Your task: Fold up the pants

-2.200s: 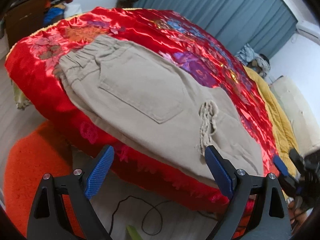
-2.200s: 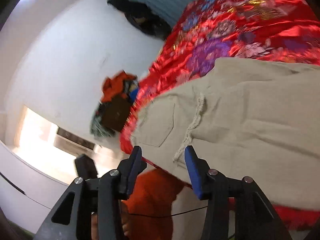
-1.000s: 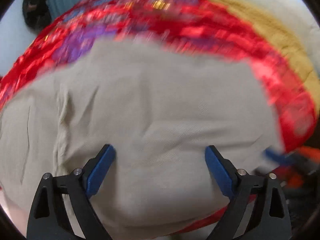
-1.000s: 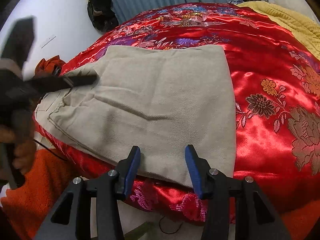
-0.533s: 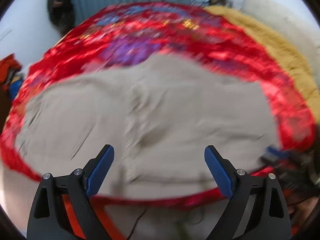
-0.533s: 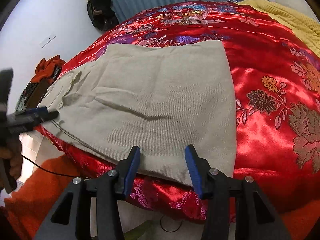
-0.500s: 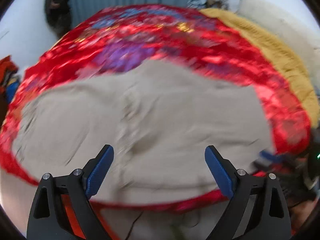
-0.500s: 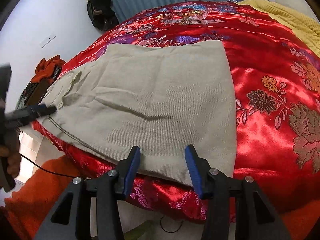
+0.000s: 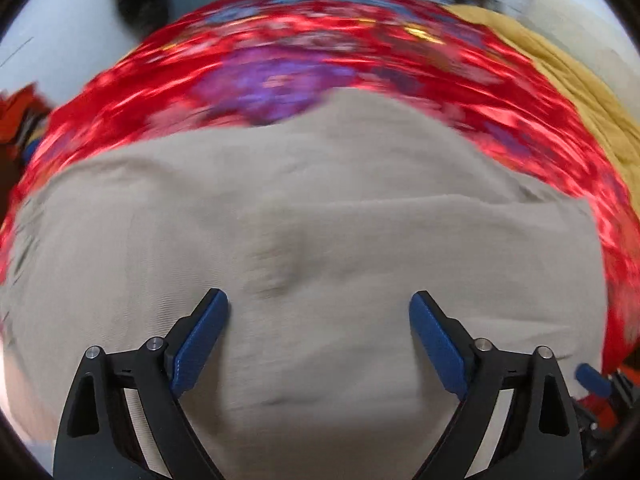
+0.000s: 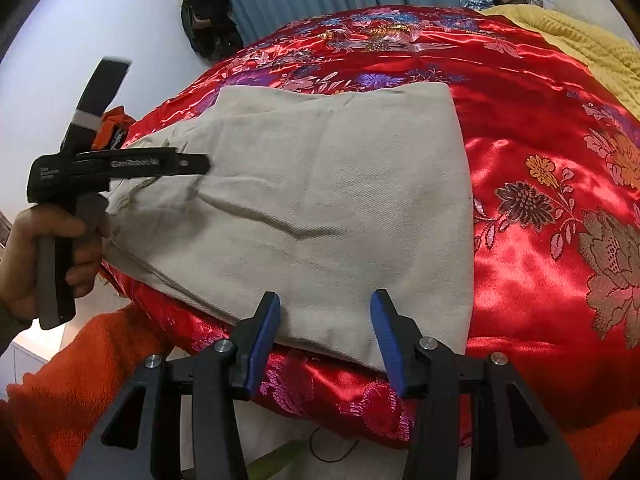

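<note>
Swung left tool (image 9: pixel 319 316), jaws spread and empty, back over pants (image 10: pixel 320 200) toward 9 o'clock hem. Kept right tool (image 10: pixel 325 318) released at 6 o'clock edge. Next fold pending.

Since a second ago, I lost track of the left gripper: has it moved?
Yes. In the right wrist view the left gripper has slid from the wall side in over the pants, away from the black bag hanging behind.
</note>
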`<state>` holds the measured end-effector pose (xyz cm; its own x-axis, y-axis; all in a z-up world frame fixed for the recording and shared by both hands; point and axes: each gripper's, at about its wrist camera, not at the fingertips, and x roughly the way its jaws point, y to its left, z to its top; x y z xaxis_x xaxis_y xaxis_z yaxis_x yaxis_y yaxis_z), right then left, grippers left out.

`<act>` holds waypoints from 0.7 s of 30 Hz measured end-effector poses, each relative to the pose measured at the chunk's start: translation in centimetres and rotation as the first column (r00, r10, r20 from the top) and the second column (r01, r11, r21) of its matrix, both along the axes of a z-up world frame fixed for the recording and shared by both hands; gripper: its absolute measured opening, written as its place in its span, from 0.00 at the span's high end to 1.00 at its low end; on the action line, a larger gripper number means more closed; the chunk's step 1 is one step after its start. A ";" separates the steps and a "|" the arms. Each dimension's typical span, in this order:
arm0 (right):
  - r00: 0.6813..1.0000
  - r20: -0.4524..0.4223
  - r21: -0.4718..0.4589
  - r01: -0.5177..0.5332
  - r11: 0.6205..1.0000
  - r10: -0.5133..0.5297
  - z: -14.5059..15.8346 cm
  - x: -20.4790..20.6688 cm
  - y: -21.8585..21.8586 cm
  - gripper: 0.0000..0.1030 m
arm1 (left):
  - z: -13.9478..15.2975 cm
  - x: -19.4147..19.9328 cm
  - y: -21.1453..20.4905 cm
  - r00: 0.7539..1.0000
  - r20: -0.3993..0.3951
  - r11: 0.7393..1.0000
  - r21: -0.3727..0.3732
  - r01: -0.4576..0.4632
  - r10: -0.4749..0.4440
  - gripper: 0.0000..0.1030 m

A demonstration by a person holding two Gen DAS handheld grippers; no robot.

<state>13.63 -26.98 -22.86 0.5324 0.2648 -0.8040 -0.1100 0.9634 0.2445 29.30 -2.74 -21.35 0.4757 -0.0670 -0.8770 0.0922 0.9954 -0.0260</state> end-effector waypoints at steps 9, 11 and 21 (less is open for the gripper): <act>0.984 0.175 -0.011 0.038 0.999 -0.036 4.3 -2.0 0.2 0.54 | 2.5 -5.2 1.9 0.993 0.101 0.985 -0.148 0.083 -0.069 0.07; 0.981 0.192 -0.030 0.031 0.999 -0.024 4.5 -2.0 0.7 0.54 | 0.9 -5.0 0.5 0.993 0.064 0.987 -0.114 0.111 -0.104 0.07; 0.977 0.206 -0.080 0.067 0.995 -0.049 4.4 -2.1 0.5 0.54 | 1.2 -6.0 1.2 0.993 0.084 0.983 -0.156 0.095 -0.083 0.07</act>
<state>11.54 -26.48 -18.45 0.6997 0.1632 -0.6956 -0.0925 0.9861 0.1383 23.32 -1.58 -20.17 0.5270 -0.2481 -0.8129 0.1884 0.9668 -0.1729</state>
